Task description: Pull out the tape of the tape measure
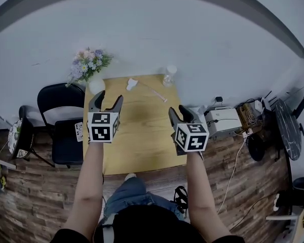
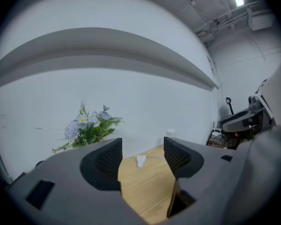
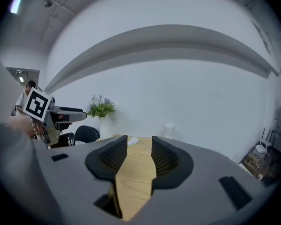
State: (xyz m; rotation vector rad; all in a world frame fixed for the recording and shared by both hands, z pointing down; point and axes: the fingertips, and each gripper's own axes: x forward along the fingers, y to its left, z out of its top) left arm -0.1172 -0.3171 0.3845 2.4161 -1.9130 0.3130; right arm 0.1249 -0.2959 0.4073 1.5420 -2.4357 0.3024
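Tape measure [image 1: 132, 84], a small white case, lies near the far end of the table [image 1: 142, 151], about midway across its width. A thin pale strip [image 1: 154, 92] slants from it toward the table's right edge. It may be tape already out of the case, but it is too fine to be sure.

The left gripper [image 1: 108, 100] hangs over the table's left edge and the right gripper [image 1: 179, 113] over its right edge. Both are on the table's nearer half, well apart from the case. Each has its jaws standing apart, the left pair wider than the right, with only bare wood showing between them, so neither holds anything. Raised and aimed along the table's length, they look poised for an approach. Probably one would pin the case while the other takes the tape's end. The left gripper view already frames the case in the gap between its jaws.

Two containers stand at the table's far edge. A white vase [image 1: 96, 86] at the far left corner holds a bunch of pale purple and white flowers [image 1: 88, 64] that lean out beyond that corner. A clear jar [image 1: 169, 76] sits at the far right corner, and what it holds, if anything, cannot be made out. Set at the corners, both seem to stay out of the line along which the tape would be drawn.
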